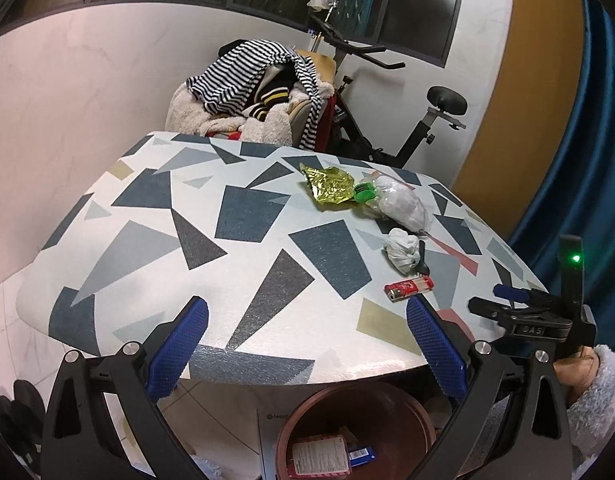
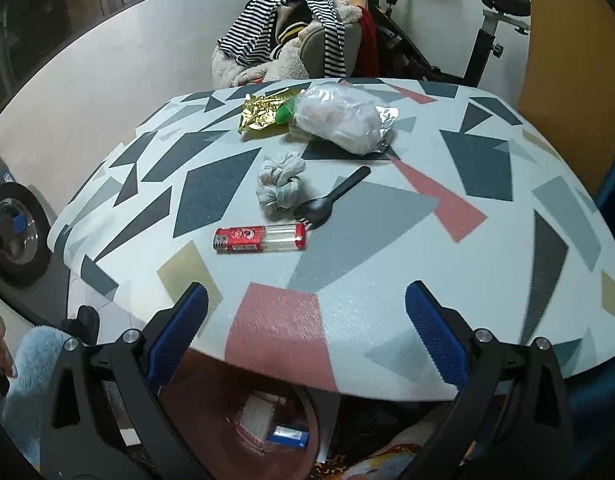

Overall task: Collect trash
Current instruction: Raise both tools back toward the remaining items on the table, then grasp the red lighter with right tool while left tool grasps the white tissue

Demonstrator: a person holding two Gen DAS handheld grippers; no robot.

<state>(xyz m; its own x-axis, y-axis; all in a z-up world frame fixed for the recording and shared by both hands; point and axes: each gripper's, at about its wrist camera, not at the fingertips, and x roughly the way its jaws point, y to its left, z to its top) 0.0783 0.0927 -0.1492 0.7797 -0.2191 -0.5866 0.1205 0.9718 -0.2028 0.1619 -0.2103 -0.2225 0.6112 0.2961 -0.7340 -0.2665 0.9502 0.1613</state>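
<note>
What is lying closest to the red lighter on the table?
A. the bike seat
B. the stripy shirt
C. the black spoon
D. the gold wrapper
C. In the right wrist view the black spoon has its bowl right by the end of the red lighter, while the gold wrapper lies farther back on the table.
</note>
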